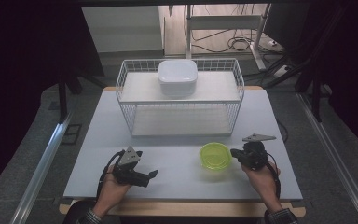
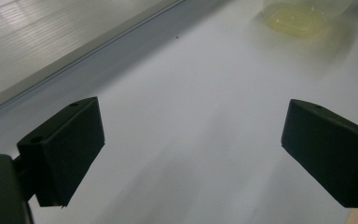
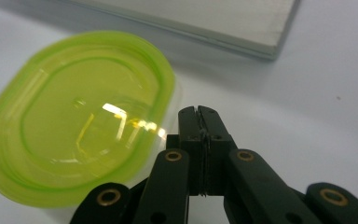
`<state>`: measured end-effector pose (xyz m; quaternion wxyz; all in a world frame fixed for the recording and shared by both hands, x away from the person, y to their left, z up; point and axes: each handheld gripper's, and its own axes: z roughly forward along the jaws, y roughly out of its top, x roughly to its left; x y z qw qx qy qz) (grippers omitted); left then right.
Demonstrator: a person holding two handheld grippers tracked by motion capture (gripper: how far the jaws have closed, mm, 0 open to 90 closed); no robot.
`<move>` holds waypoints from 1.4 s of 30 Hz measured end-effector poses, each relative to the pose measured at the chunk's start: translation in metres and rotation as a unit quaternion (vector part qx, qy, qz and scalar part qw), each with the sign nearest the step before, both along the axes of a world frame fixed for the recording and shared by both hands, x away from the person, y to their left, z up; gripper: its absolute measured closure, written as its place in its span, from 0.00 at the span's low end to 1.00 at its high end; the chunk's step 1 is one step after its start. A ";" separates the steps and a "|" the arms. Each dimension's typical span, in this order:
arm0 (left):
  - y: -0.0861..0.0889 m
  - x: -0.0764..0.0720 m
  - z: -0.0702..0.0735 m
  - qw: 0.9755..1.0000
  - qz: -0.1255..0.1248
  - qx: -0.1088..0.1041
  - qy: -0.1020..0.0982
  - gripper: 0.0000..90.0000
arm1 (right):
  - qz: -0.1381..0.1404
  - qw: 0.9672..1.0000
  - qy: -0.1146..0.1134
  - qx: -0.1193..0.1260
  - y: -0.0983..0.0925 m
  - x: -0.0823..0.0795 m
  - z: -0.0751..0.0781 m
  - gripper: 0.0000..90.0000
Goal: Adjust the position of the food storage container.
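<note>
Green tub (image 1: 214, 156) sits on table (image 1: 177, 158), 6 o'clock of wire rack (image 1: 180, 95). Right gripper (image 1: 235, 152) at its 3 o'clock rim, jaws closed, empty. Left gripper (image 1: 153, 174) spread wide, well apart. Risk: closed jaws nudge the light tub, sliding it.

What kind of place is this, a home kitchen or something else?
It looks more like a lab or workshop set up for recording than a kitchen. A plain table holds just a wire rack and two containers, dark curtains enclose it, and loose cables lie on the floor behind.
</note>
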<state>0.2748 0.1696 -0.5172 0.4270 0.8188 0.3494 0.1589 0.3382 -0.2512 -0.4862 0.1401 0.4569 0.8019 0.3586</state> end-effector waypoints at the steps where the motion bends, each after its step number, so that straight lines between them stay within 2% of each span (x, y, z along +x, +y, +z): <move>1: 0.000 0.000 0.000 1.000 0.000 0.000 0.000 0.06 | -0.003 1.000 0.004 -0.002 -0.002 0.000 -0.001 0.99; 4: 0.000 0.000 0.000 1.000 0.000 0.000 0.001 0.06 | -0.001 1.000 0.021 0.001 -0.007 -0.001 -0.005 0.99; 8: 0.000 0.000 0.000 1.000 0.000 0.001 0.002 0.06 | 0.018 0.999 0.035 0.007 -0.001 -0.006 -0.009 0.99; 11: -0.001 0.000 -0.001 1.000 -0.001 0.002 0.002 0.06 | 0.030 0.999 0.040 0.003 0.007 -0.008 -0.011 0.99; 15: -0.001 0.000 -0.001 1.000 -0.002 0.005 0.003 0.06 | 0.043 0.998 0.040 0.009 0.014 -0.009 -0.012 0.99; 23: -0.002 0.000 -0.001 1.000 -0.003 0.010 0.004 0.06 | 0.066 0.996 0.050 0.029 0.032 -0.006 -0.016 0.99; 30: -0.003 0.000 -0.002 1.000 -0.005 0.012 0.005 0.06 | 0.089 0.993 0.058 0.044 0.055 0.002 -0.021 0.99; 36: -0.004 0.000 -0.002 1.000 -0.006 0.015 0.005 0.06 | 0.105 0.993 0.046 0.023 0.073 0.007 -0.024 0.99; 39: -0.003 0.000 -0.002 1.000 -0.005 0.013 0.006 0.06 | 0.097 0.995 0.033 -0.002 0.071 0.006 -0.022 0.99; 42: -0.002 0.000 -0.002 1.000 -0.004 0.014 0.005 0.06 | 0.089 0.995 0.038 -0.003 0.065 0.001 -0.020 0.99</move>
